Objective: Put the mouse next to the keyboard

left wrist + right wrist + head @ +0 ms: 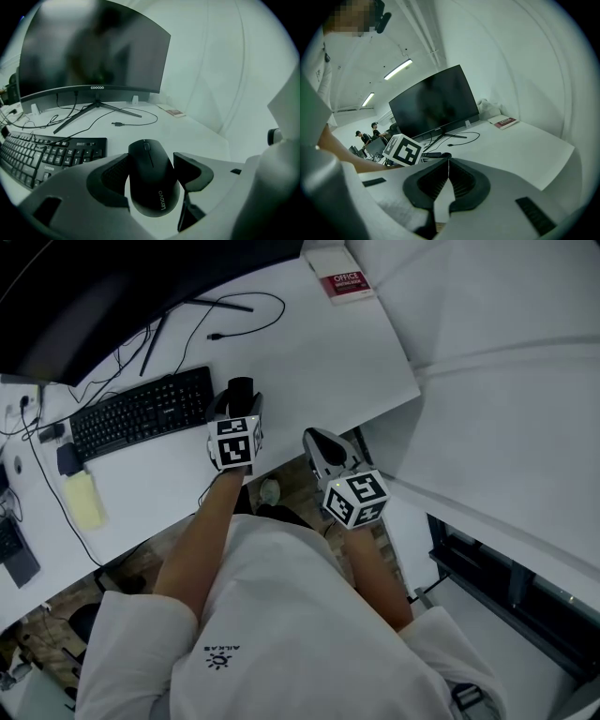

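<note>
A black Lenovo mouse (153, 178) sits between the jaws of my left gripper (151, 165), and both pads lie against its sides. In the head view the mouse (241, 388) shows just ahead of the left gripper (240, 401), right of the black keyboard (141, 413) on the white table (319, 352). The keyboard (47, 157) lies a short way left of the mouse. My right gripper (320, 441) hangs off the table's front edge, its jaws (449, 161) shut on nothing.
A curved monitor (93, 51) on a splayed stand fills the back of the table, with a loose black cable (234, 315) in front of it. A red-and-white booklet (342, 279) lies at the far right corner. A yellow pad (82, 498) sits near the keyboard's left end.
</note>
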